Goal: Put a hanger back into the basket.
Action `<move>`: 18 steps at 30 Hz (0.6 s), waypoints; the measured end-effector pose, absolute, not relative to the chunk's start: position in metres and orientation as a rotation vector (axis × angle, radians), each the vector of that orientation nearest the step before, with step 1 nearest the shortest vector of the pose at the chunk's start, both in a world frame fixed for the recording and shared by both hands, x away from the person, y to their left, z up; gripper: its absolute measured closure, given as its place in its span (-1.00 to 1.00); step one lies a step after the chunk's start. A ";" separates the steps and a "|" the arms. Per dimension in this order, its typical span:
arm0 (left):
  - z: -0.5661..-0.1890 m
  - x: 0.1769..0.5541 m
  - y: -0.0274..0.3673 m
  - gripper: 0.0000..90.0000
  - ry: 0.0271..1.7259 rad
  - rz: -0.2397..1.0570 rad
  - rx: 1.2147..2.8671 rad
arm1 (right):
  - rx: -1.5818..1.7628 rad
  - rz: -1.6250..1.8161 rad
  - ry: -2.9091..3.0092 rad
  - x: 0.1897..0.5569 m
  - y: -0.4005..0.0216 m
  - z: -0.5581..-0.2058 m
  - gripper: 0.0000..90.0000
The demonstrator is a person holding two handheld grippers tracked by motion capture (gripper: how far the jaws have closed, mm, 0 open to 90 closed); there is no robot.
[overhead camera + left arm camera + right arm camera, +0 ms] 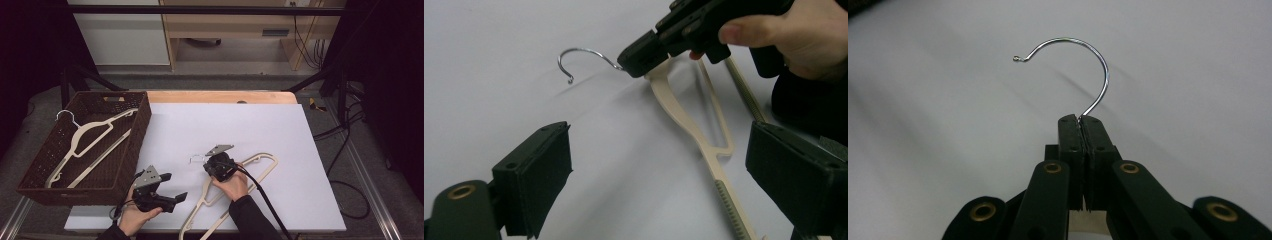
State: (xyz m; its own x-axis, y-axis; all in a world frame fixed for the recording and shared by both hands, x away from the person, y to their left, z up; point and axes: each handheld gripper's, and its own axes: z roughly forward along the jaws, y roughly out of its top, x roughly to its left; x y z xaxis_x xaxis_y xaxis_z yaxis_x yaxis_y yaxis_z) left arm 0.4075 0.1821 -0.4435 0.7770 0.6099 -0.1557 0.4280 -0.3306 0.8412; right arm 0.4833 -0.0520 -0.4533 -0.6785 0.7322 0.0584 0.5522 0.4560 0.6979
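On the white sheet [260, 125], right gripper [1081, 119] pinching hanger [694, 130] at its hook; left gripper [659, 170] spread, apparently empty

White sheet [225, 130] covers the tabletop, centre of frame. A strip of wooden table edge [220, 97] is bare along its far side. White cabinet panel [120, 35] upper left; light wood furniture [230, 22] upper centre. Black cables [345, 145] lie on grey floor at right; more cables [306, 42] hang upper right.
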 end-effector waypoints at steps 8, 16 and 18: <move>-0.443 0.423 0.149 -0.58 0.764 0.142 2.009 | 1.039 1.119 2.401 0.472 -0.062 -0.434 0.99; -0.450 0.436 0.119 -0.20 0.756 0.062 2.056 | 1.002 1.194 2.373 0.462 -0.074 -0.422 0.99; -0.452 0.438 0.113 -0.13 0.762 0.038 2.063 | 1.000 1.201 2.366 0.460 -0.075 -0.420 0.99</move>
State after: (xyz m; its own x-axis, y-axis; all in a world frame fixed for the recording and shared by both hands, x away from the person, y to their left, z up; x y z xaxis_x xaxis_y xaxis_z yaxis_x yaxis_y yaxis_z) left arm 0.4381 0.1126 -0.4516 0.8091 0.5296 -0.2546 0.5020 -0.3978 0.7680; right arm 0.4601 -0.0747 -0.4202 -0.7103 0.7027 0.0401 0.4472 0.4065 0.7967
